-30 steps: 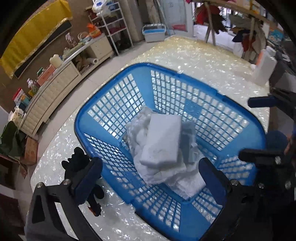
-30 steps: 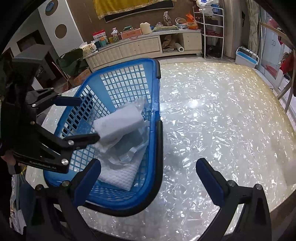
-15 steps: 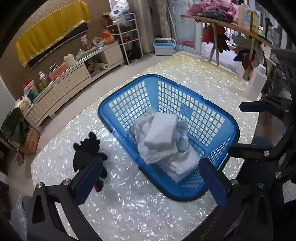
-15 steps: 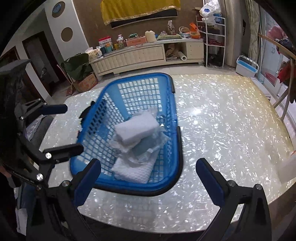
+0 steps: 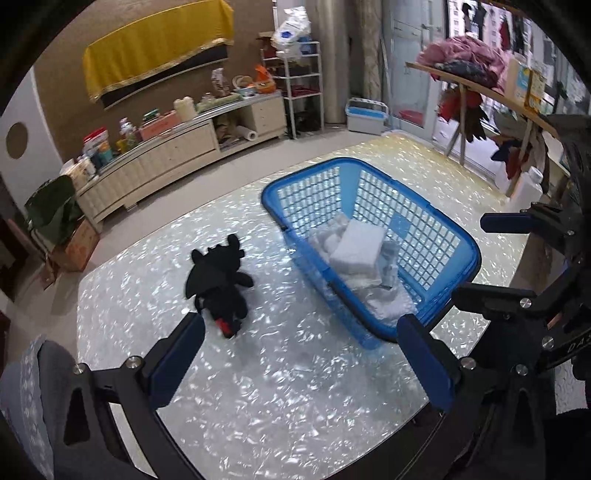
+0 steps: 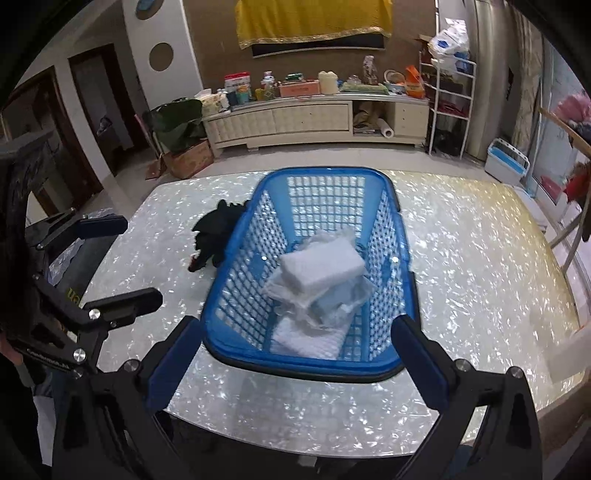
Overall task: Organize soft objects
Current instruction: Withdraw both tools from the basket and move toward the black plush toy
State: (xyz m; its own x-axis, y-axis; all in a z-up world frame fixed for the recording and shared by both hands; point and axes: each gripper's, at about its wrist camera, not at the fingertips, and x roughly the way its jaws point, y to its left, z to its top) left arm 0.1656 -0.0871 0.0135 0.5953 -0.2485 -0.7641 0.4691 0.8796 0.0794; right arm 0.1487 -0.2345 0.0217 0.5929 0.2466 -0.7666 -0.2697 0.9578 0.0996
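L gripper [image 5: 299, 354]: released, empty, above table [image 5: 277, 387].
R gripper [image 6: 295, 354]: released, empty.
Basket [image 6: 314, 363]: holds white cloths [image 6: 321, 266].
Black plush dragon [image 5: 219, 280]: beside basket.

Glossy pearly table [image 5: 295, 387] — blue plastic lattice basket [image 5: 436, 236], matt black plush toy [image 5: 221, 280], white cloths [image 6: 314, 273].

Table [image 6: 461, 258]: pearly white top | Sideboard [image 6: 314, 118]: cream, against far wall, cluttered with bottles and boxes | Cloth [image 6: 314, 20]: yellow, hanging on wall above sideboard | Rack [image 6: 448, 107]: white wire shelves right of sideboard | Bin [image 6: 506, 166]: white-and-blue, on floor near rack | Bag [image 6: 177, 120]: dark green, left of sideboard
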